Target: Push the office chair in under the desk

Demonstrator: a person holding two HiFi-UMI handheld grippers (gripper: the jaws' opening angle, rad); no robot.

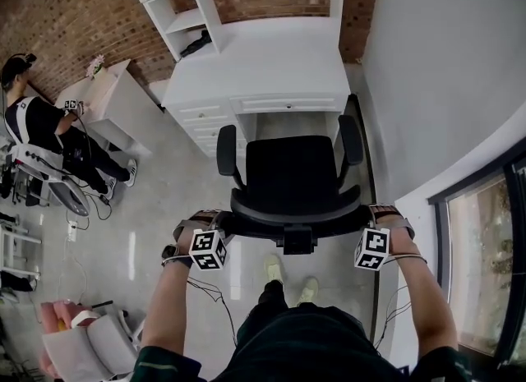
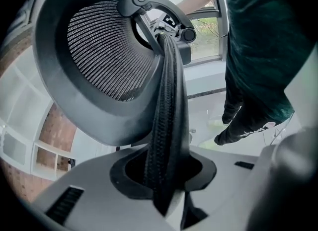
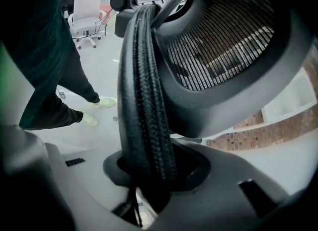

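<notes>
The black office chair faces the white desk, its seat front at the knee opening and its armrests just outside the desk. My left gripper is shut on the left end of the backrest's top rim, and my right gripper is shut on the right end. In the left gripper view the padded black rim runs down between the jaws of my left gripper, beside the mesh back. The right gripper view shows the same rim clamped in my right gripper.
White drawers stand left of the knee opening, and shelves rise at the desk's back left. A grey wall and a window run along the right. A seated person is at the far left; a white chair is at the lower left.
</notes>
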